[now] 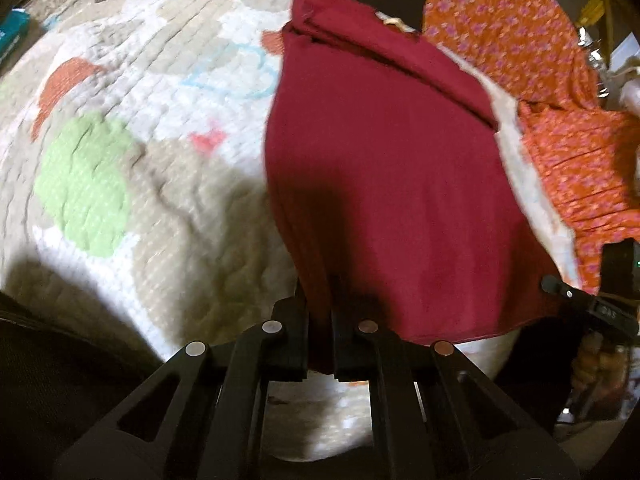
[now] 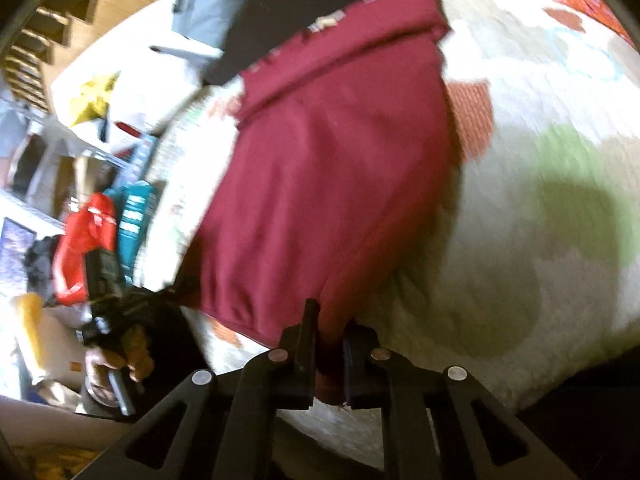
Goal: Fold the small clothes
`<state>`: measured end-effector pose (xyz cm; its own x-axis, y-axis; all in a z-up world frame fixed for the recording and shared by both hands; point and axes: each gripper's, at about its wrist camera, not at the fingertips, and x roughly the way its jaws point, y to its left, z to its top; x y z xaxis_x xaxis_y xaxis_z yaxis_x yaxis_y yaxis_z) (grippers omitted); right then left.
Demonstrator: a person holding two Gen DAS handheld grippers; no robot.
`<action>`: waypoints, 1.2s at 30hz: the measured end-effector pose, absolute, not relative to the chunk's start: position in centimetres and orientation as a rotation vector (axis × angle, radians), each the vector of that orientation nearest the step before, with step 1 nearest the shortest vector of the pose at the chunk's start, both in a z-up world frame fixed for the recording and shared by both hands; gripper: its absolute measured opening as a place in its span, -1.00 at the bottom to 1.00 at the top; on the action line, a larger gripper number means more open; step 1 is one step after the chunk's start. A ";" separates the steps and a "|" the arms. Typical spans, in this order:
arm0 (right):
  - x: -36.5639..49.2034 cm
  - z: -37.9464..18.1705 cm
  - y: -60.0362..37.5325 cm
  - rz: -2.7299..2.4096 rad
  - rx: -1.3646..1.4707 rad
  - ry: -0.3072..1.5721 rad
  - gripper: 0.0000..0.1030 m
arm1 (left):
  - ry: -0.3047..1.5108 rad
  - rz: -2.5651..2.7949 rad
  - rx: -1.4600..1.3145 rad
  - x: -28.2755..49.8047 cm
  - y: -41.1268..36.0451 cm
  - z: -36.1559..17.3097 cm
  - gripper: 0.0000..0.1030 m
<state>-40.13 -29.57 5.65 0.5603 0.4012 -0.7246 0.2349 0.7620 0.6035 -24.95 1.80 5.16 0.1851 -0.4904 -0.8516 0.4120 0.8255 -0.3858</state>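
A dark red garment (image 1: 384, 168) lies stretched over a patterned quilt (image 1: 120, 128), its far end folded over. My left gripper (image 1: 320, 320) is shut on its near left corner, cloth pinched between the jaws. In the right wrist view the same dark red garment (image 2: 328, 168) runs away from me. My right gripper (image 2: 329, 336) is shut on its other near corner. The right gripper also shows at the right edge of the left wrist view (image 1: 588, 300), and the left gripper shows in the right wrist view (image 2: 108, 308), held in a hand.
An orange flowered garment (image 1: 520, 40) lies on the quilt beyond the red one. The quilt (image 2: 540, 200) has green, orange and grey patches. Off the bed's side are shelves, a red bag (image 2: 80, 248) and teal boxes (image 2: 136, 208).
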 end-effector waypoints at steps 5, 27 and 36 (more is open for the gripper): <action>-39.7 7.8 -31.2 0.135 0.763 0.878 -0.83 | 1.204 -0.683 -0.089 -24.2 0.2 6.9 -0.88; -32.0 14.4 -36.5 0.145 0.821 0.566 -0.84 | 0.966 -0.686 -0.171 -13.1 -5.3 15.1 -0.88; -21.1 13.6 -43.8 0.055 0.832 0.583 -0.84 | 0.929 -0.592 -0.171 -1.4 -10.8 13.8 -0.88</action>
